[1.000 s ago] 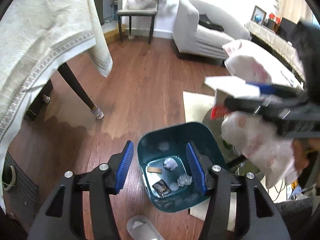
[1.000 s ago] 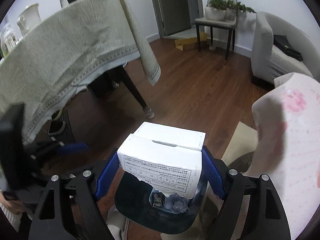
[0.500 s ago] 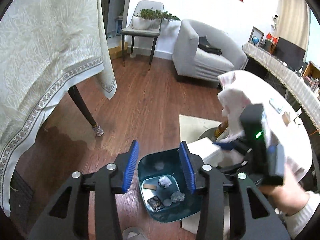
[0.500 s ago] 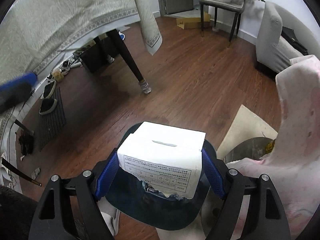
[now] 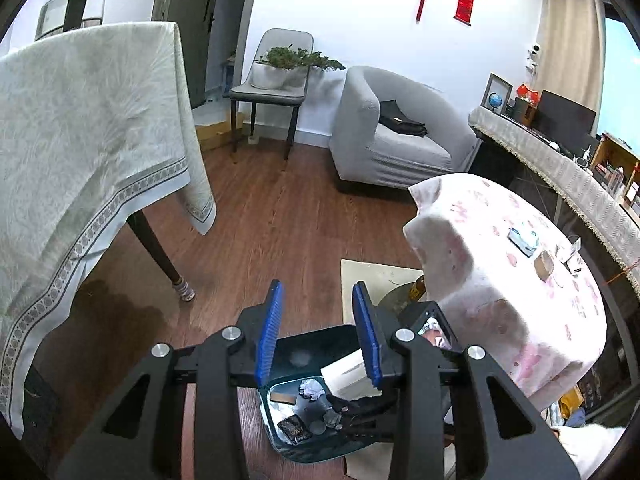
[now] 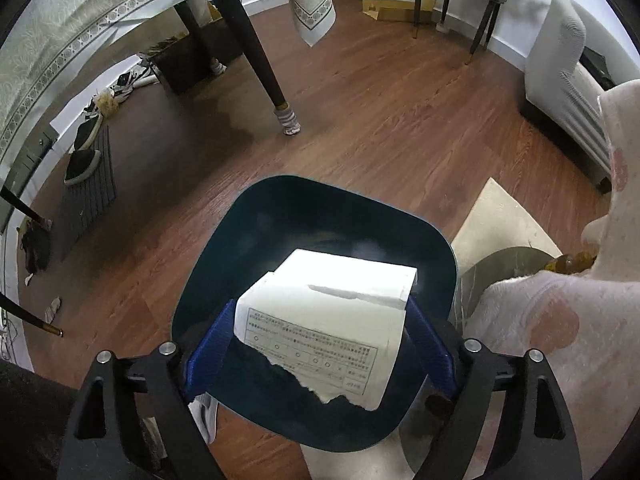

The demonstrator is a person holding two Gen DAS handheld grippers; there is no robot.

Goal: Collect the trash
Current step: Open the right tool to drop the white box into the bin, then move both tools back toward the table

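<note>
The right gripper [image 6: 320, 344] is clamped on a white cardboard box with a torn lower edge and a printed label [image 6: 326, 320]; its blue pads press the box's two side faces. The landmark for all positions is the dark teal plastic waste bin with rounded corners [image 6: 224, 240].

Change over the last second: the box has moved from well above the bin to within the bin's opening. One second ago it hung high, with much floor visible around the bin. Now the bin rim surrounds the box on all visible sides, and the left wrist view shows the box [image 5: 346, 374] below rim level, against the bin's right inner wall [image 5: 320, 340].

The left gripper [image 5: 318, 340] is empty, its blue pads apart. It has risen and tilted up; one second ago its pads straddled the bin closely, whereas now it hovers above the bin's near edge.

Inside the bin, on its floor: crumpled silver foil wads [image 5: 311, 389], a small brown flat piece [image 5: 283, 397] and a dark wrapper [image 5: 295, 430].

Beside the bin stands a round table under a white cloth with pink blotches [image 5: 500, 264]. More items lie on that cloth [image 5: 523, 237].

Assessment: the box is in release position. Opening the right gripper should drop it onto the collected trash. Items on the cloth probably remain to be collected.
</note>
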